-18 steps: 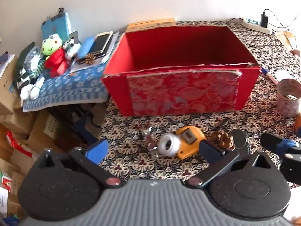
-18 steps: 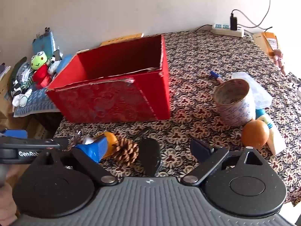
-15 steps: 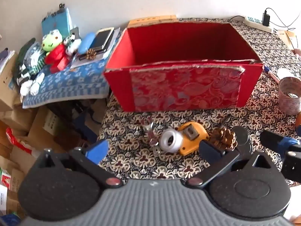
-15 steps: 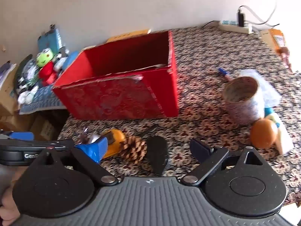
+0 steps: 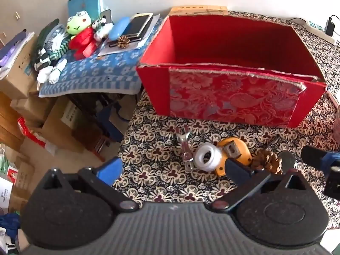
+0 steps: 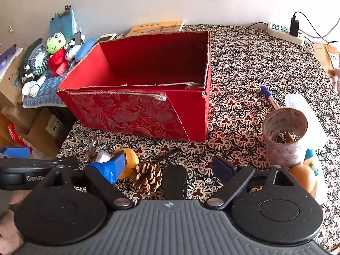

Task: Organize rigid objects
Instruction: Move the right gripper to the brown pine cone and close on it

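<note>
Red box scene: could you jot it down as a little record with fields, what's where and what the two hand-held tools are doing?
container: red box, open top, nothing visible inside
surface: patterned tablecloth
items in front of box: metal clip, white ring, orange tape measure, pine cone, black oval object
items to the right: tape roll, orange, blue pen
left tool: open, holding nothing
right tool: open, holding nothing, above pine cone and black oval object

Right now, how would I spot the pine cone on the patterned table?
Find the big red box on the patterned table. In front of it lies a row of small things; the pine cone sits between the orange tape measure and a flat black object. It alone is brown and scaly.
</note>
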